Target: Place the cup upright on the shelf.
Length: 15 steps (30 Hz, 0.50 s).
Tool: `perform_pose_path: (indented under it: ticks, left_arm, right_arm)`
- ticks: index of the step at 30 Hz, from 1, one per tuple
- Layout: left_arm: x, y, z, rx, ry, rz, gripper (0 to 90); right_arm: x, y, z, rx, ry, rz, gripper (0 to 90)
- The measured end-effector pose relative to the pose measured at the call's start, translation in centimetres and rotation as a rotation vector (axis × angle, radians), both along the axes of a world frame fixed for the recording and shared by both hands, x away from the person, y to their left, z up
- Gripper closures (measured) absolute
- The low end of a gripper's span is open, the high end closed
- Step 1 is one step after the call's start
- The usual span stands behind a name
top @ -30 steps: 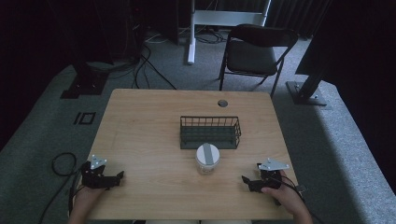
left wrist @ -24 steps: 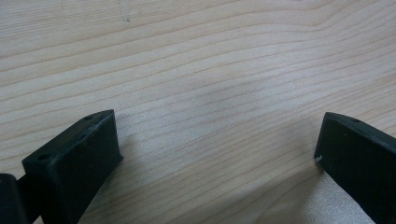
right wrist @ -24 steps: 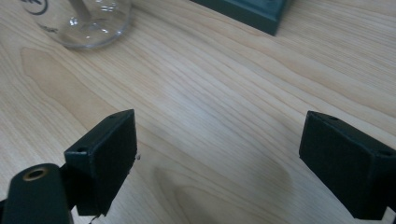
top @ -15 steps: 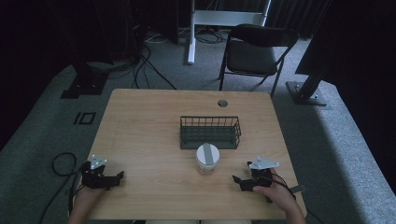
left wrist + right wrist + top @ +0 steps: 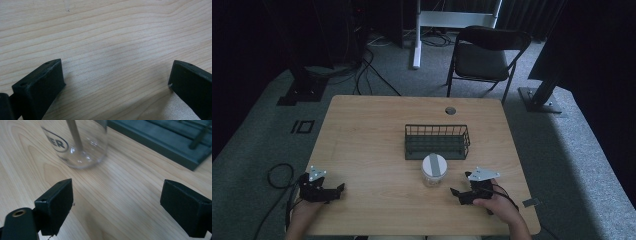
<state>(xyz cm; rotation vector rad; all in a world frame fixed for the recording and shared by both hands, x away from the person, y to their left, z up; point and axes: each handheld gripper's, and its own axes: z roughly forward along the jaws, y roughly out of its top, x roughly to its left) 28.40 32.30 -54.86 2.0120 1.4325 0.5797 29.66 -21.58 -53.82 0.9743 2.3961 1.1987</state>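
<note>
Resting on the wooden bench (image 5: 372,135), the left gripper (image 5: 337,189) has its fingers (image 5: 42,82) spread wide with nothing but bare wood grain between them. The right gripper (image 5: 456,193) also has its fingers (image 5: 56,202) wide apart and empty. Just ahead of the right fingers, toward the left one, stands a clear glass jar (image 5: 77,142) (dark printed lettering on its side) with a grey strip across its white lid (image 5: 434,164). Beyond it, ahead of the right-hand finger, sits a dark wire basket (image 5: 437,141), just beside the jar.
</note>
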Motion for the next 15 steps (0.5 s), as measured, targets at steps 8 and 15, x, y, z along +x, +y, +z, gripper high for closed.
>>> perform_pose_path:
  ticks: [8,15]
  left_arm:
    - [0.0,0.0,0.0,0.0,0.0,0.0,0.2]
    - [0.0,0.0,0.0,0.0,0.001,0.0,0.2]
  right_arm:
    - [0.2,1.6,0.1,0.022,-0.01,0.04,11.0]
    - [0.3,2.6,0.4,0.05,-0.017,0.066,11.0]
